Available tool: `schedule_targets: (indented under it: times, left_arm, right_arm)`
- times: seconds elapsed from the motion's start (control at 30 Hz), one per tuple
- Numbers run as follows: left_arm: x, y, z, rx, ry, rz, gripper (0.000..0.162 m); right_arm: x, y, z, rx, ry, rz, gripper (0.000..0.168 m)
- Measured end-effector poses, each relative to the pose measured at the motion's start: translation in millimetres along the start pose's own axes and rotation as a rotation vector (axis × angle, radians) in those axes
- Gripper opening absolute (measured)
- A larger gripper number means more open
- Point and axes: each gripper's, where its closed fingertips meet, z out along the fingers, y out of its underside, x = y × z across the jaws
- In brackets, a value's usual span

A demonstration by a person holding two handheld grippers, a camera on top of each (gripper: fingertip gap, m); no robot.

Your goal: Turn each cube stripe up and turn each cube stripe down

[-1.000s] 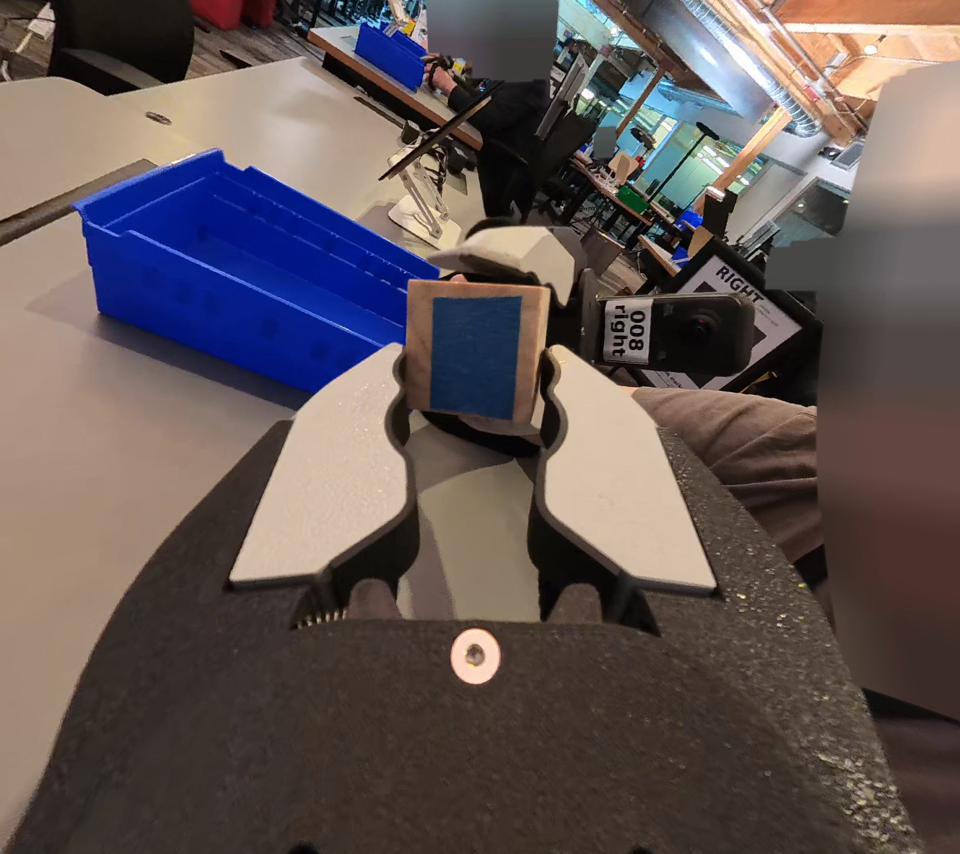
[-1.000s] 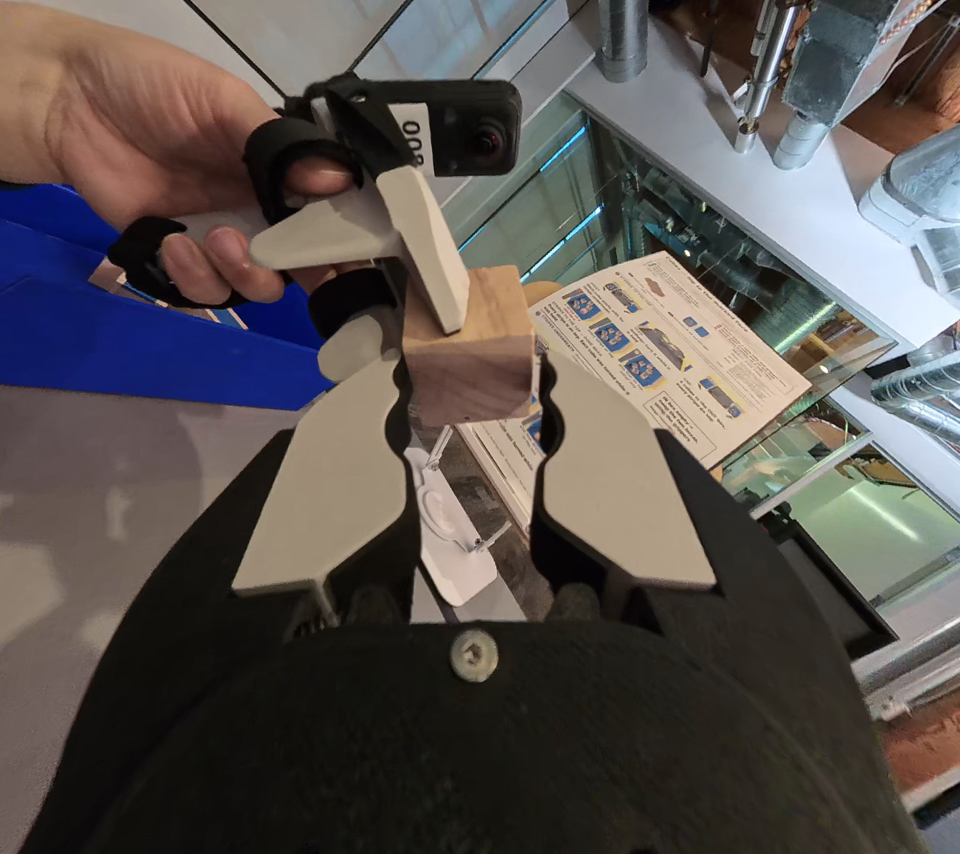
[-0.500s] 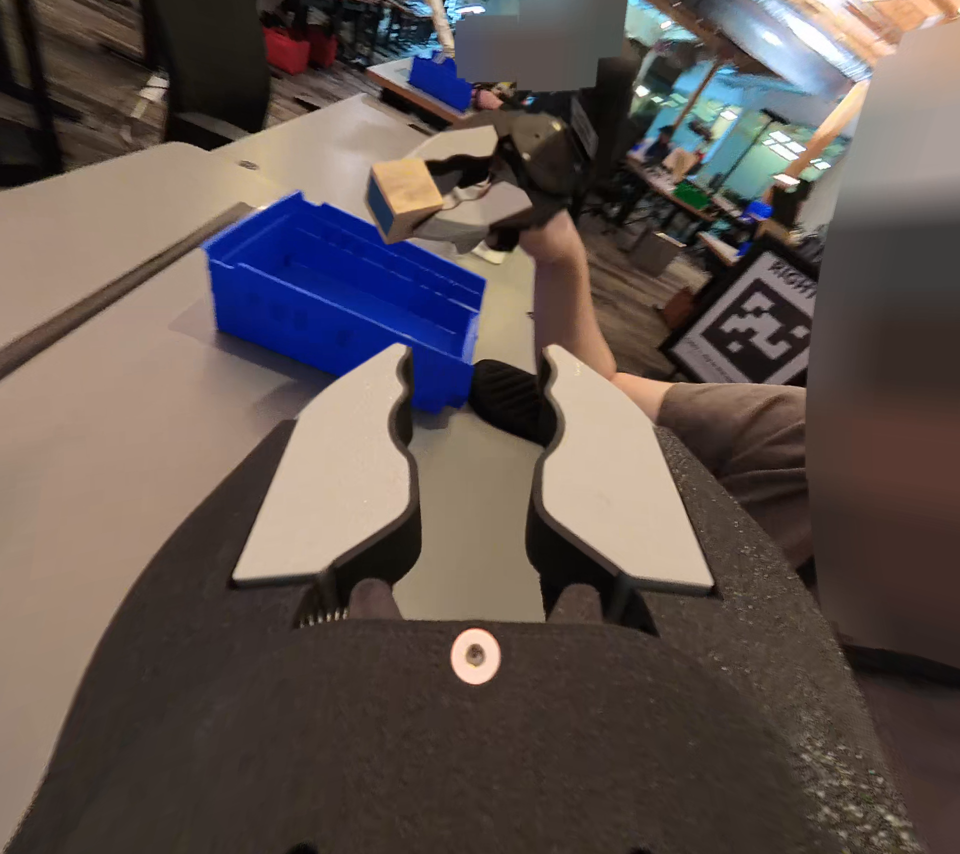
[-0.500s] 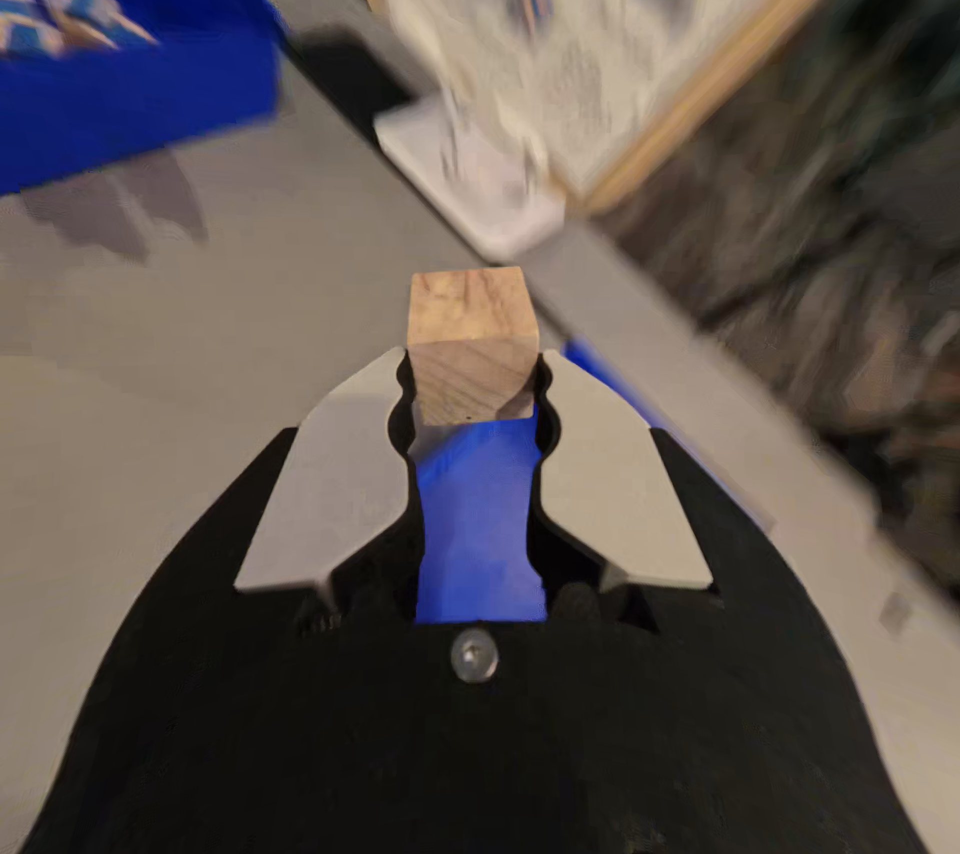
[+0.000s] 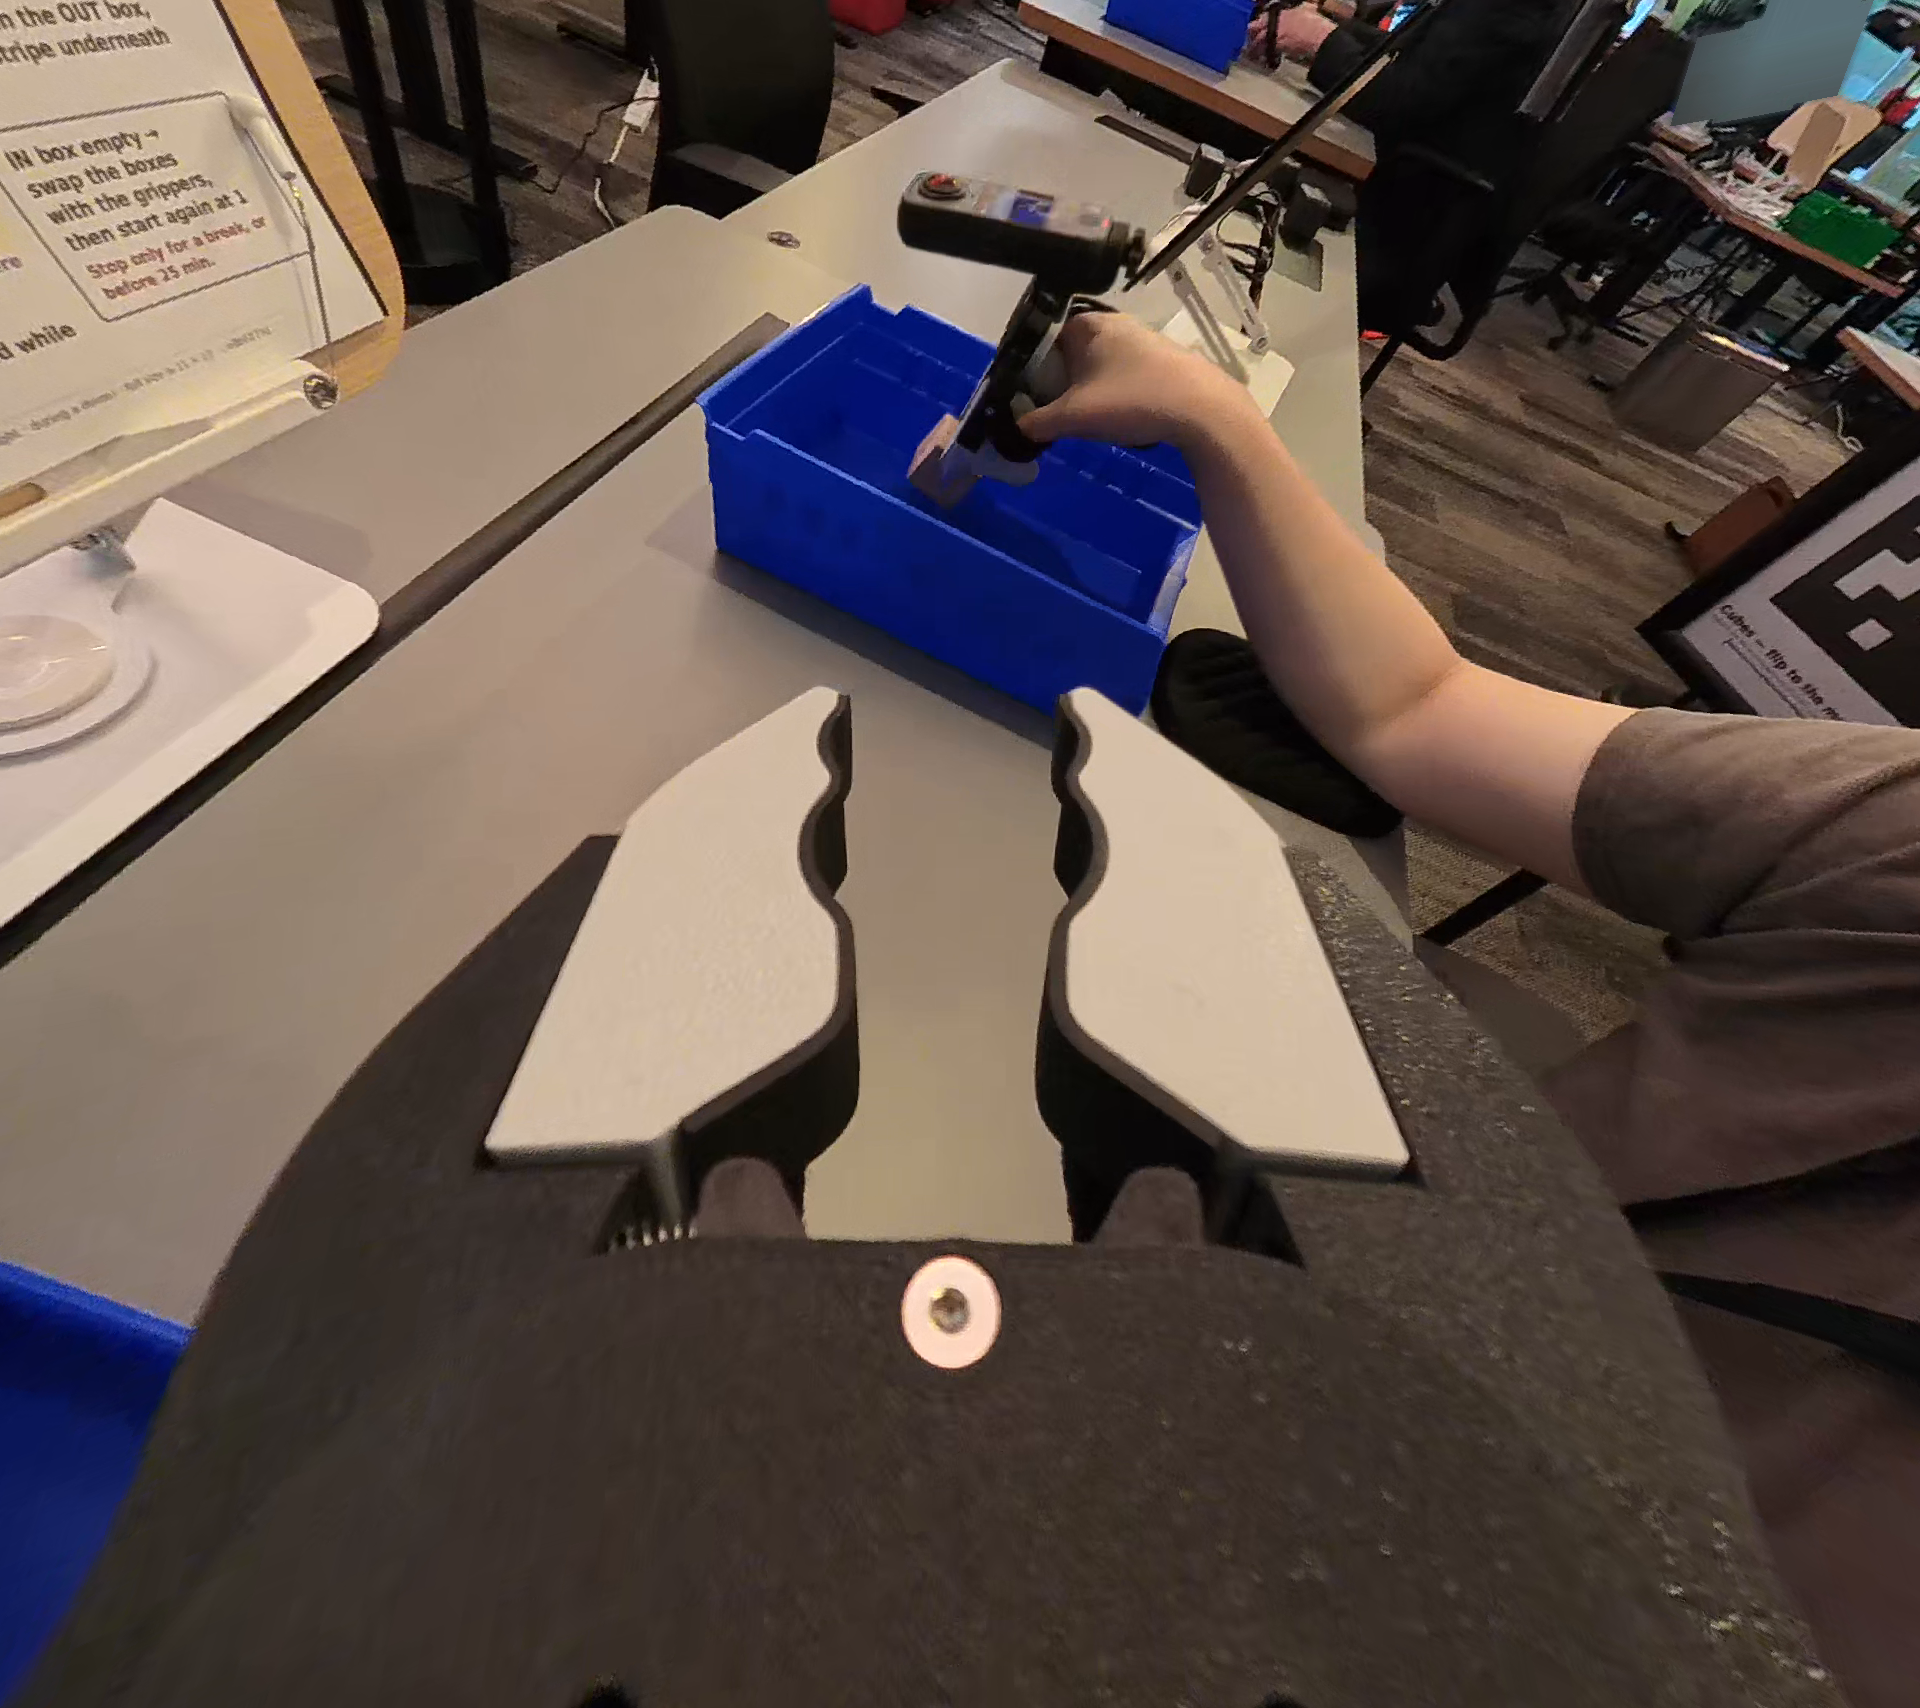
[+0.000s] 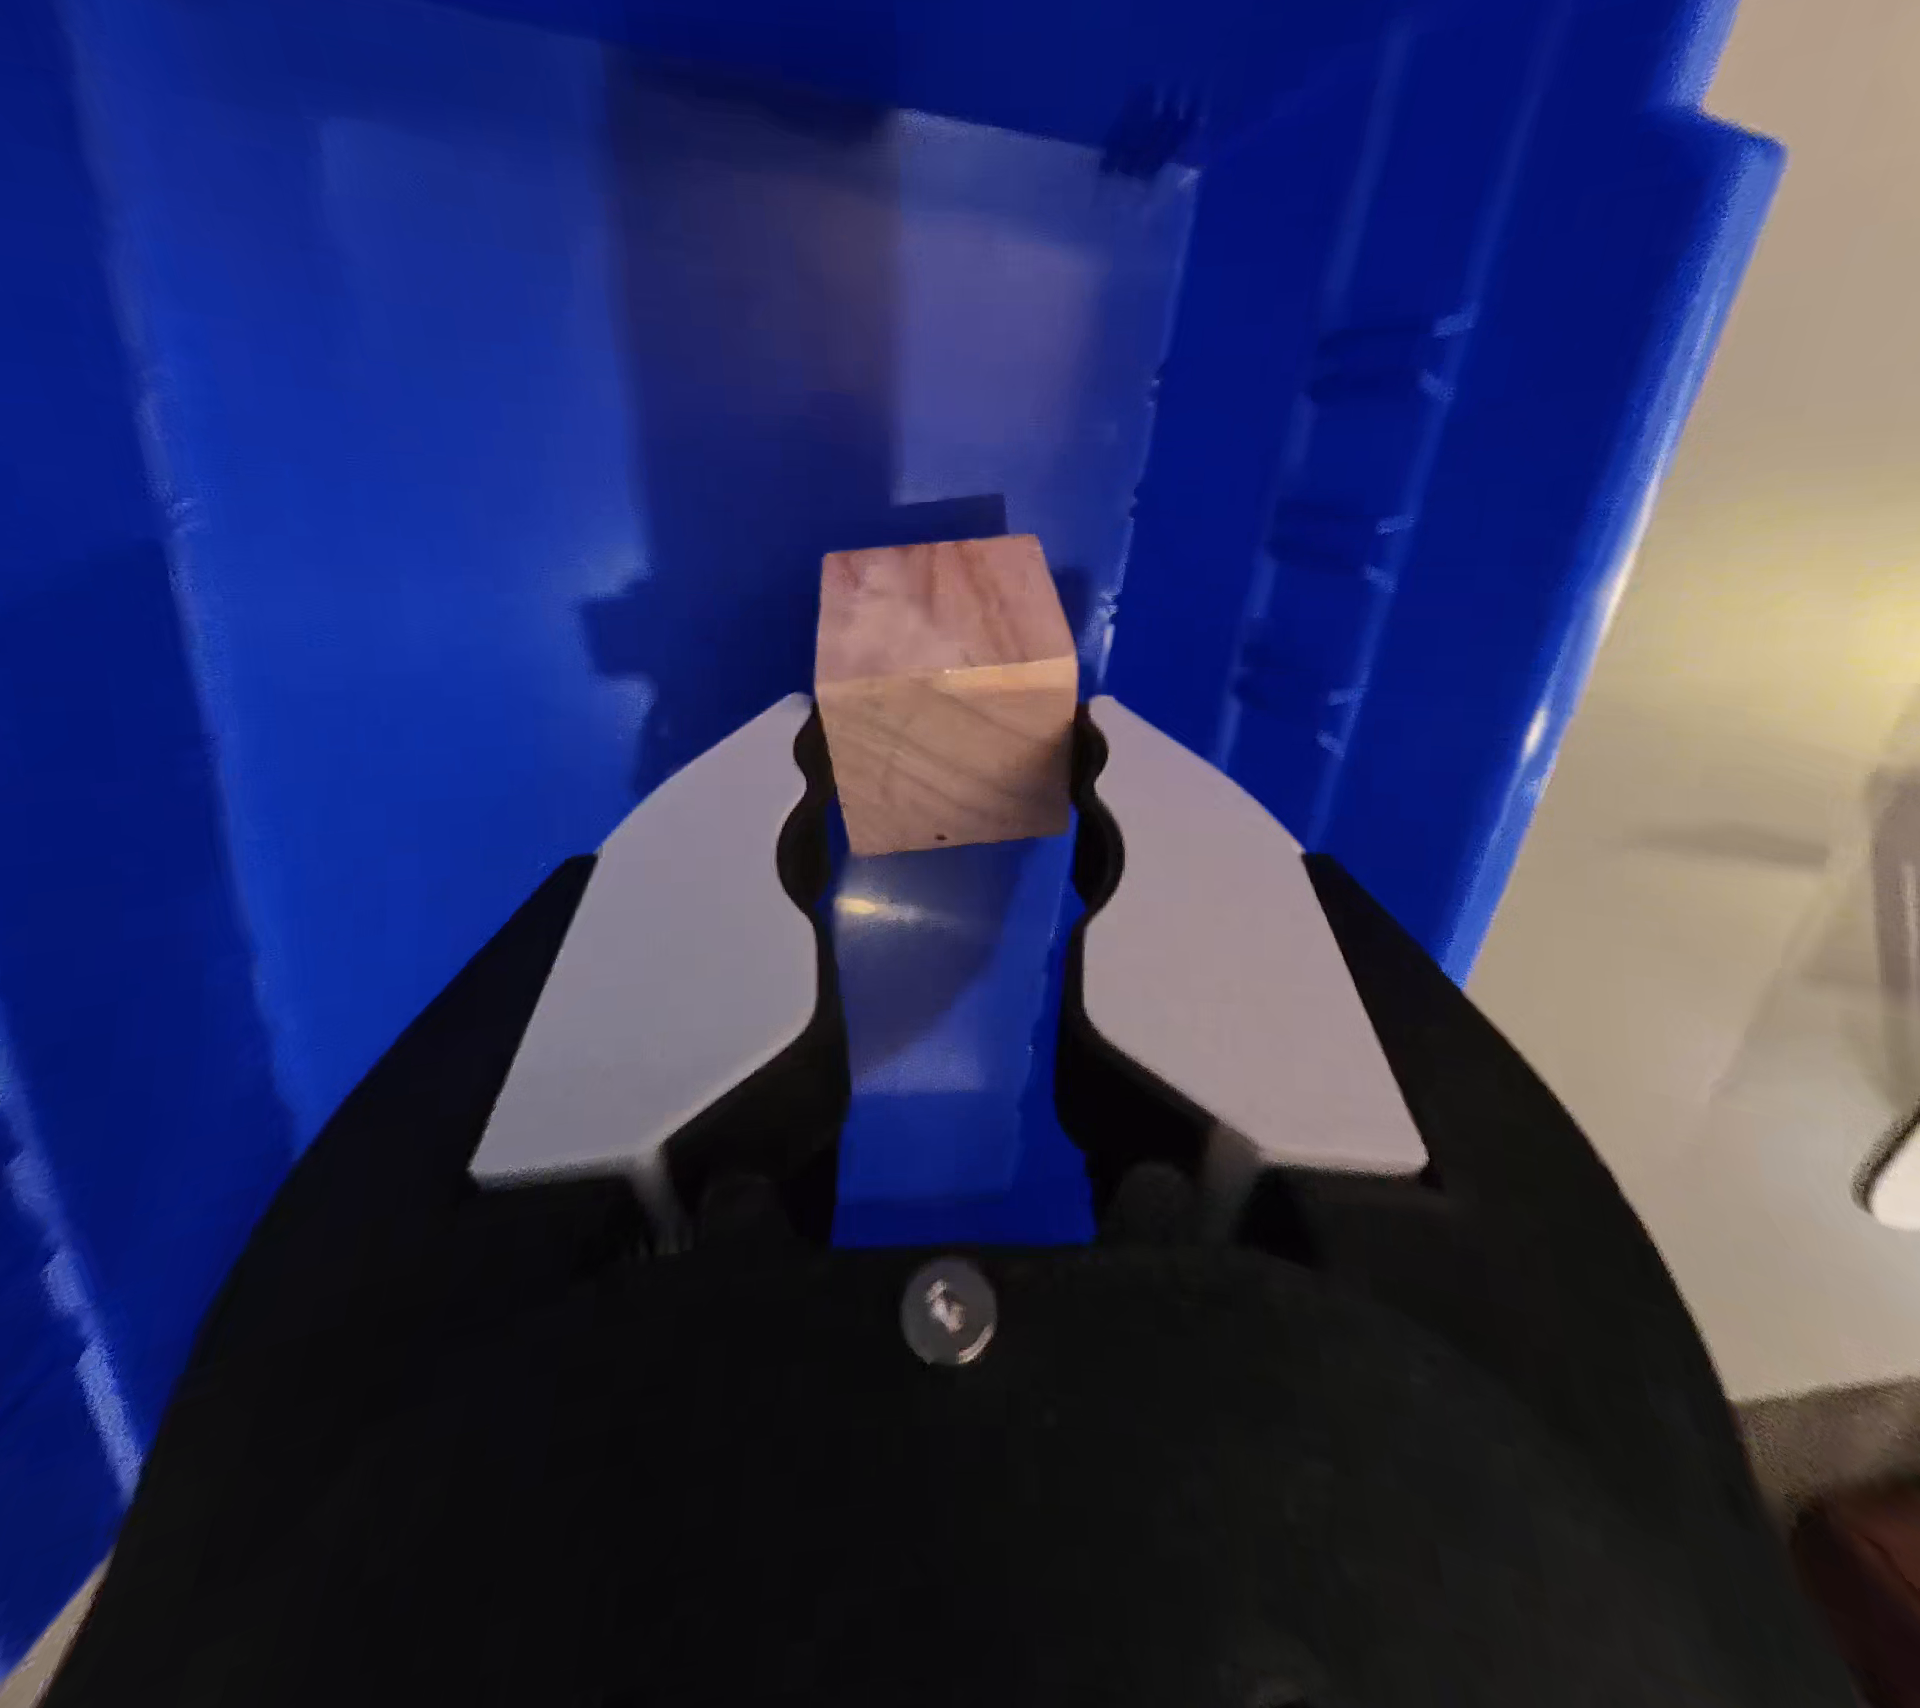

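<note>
My right gripper (image 6: 943,708) is shut on a wooden cube (image 6: 940,692), held low inside a blue bin (image 6: 416,308). Only plain wood faces show; the blue stripe is hidden. In the left wrist view the right gripper (image 5: 951,469) reaches down into the same blue bin (image 5: 935,609) across the grey table, with the cube (image 5: 940,474) at its tip. My left gripper (image 5: 951,713) is open and empty, held above the table in front of the bin.
An instruction board (image 5: 125,131) on a white stand (image 5: 156,650) stands at the left. A second blue bin's corner (image 5: 62,1409) shows at the lower left. A black wrist pad (image 5: 1247,723) lies right of the bin. A person's arm (image 5: 1351,619) reaches over the table.
The cube passed from my left gripper to my right. The right gripper swung down with it into the blue bin. The left gripper drew back, open and empty.
</note>
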Motion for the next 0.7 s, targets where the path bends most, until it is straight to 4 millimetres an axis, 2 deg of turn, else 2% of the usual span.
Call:
schedule_targets:
  times: [0.27, 0.4, 0.5, 0.57, 0.7]
  left_arm:
    - [-5, 6, 0, -0.042, -0.035, 0.023, 0.034]
    - [-15, 0, -13, -0.004, -0.074, 0.015, 0.032]
    - [-37, 6, -38, -0.048, -0.214, 0.041, 0.032]
    - [-58, 18, -63, -0.122, -0.352, 0.064, 0.033]
    - [-107, 67, -119, -0.377, -0.648, 0.043, 0.033]
  right_arm:
    - [7, -4, 18, -0.006, 0.032, 0.033, 0.045]
    - [7, -10, 12, 0.024, 0.041, 0.007, 0.049]
    - [5, -20, -9, 0.102, 0.058, -0.017, 0.061]
    - [-3, -29, -27, 0.179, 0.045, -0.041, 0.062]
    - [-23, -39, -52, 0.269, 0.011, -0.103, 0.061]
